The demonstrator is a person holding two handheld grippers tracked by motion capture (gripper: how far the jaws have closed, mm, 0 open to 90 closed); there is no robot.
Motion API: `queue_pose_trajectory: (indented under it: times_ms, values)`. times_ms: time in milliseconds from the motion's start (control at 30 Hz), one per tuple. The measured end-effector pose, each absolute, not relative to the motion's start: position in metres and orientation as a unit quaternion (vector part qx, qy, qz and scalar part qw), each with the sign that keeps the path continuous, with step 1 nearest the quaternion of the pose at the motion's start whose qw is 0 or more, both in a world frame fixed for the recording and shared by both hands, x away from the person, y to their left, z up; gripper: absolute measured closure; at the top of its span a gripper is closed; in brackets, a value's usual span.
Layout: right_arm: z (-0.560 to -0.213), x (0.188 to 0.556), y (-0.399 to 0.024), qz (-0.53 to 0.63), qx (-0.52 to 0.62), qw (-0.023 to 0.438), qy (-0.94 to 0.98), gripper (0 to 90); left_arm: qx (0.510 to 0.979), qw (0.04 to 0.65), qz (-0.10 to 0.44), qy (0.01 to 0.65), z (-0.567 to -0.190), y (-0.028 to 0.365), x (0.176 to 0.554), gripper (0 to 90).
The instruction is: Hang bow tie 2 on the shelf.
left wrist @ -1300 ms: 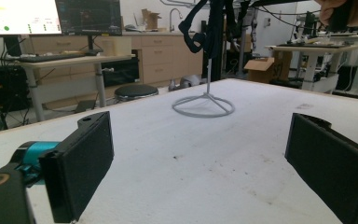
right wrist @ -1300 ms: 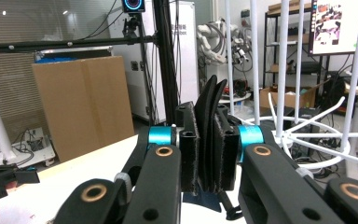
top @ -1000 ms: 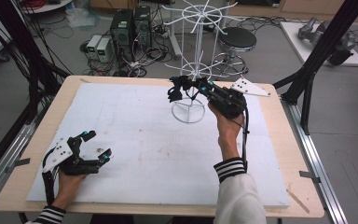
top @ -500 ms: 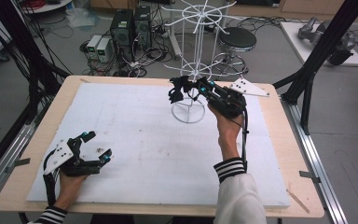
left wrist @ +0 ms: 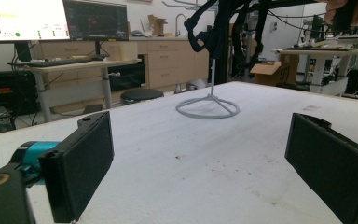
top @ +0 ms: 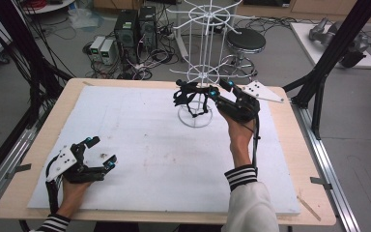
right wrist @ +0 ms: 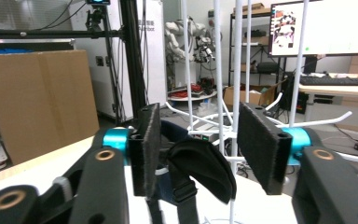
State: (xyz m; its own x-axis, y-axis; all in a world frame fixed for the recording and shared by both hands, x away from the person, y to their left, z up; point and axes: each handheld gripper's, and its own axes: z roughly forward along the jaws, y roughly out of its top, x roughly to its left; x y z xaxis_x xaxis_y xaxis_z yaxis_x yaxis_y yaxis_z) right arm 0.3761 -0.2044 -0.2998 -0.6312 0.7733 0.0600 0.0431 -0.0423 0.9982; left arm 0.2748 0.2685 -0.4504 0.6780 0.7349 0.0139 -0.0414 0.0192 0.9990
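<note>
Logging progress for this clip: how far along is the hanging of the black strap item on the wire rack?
Done: the black strap item hangs on the white wire rack. In hand: the right gripper has just been opening, its pads apart from the fabric between them. Left: drawing it away. The left gripper rests open on the table.

grey floor [top: 357, 145], black stool [top: 245, 39], pc towers [top: 134, 26]

No writing that I can read stands anywhere: the monitors [left wrist: 51, 18] behind my counter [left wrist: 191, 163] and the screen [right wrist: 324, 28] past the white rack [right wrist: 237, 70] show text too small and blurred.
</note>
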Motion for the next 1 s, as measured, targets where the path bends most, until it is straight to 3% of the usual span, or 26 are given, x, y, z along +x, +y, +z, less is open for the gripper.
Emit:
queue_pose_trajectory:
  times_ms: [433,533,633,1000]
  values:
    - [-0.289,0.351,-0.202,0.653,0.282,0.303,0.634,10.6,0.632,0.661,0.298,0.273,-0.452,0.268,0.274,8.2]
    - [-0.288,0.339,-0.203,0.649,0.264,0.308,0.644,10.3,0.629,0.663,0.3,0.274,-0.452,0.268,0.274,8.2]
    - [-0.291,0.327,-0.204,0.631,0.257,0.32,0.658,1.0,0.629,0.663,0.301,0.273,-0.452,0.269,0.274,8.2]
    - [-0.349,0.277,-0.236,0.61,0.274,0.337,0.663,1.0,0.622,0.665,0.305,0.279,-0.454,0.27,0.274,8.2]
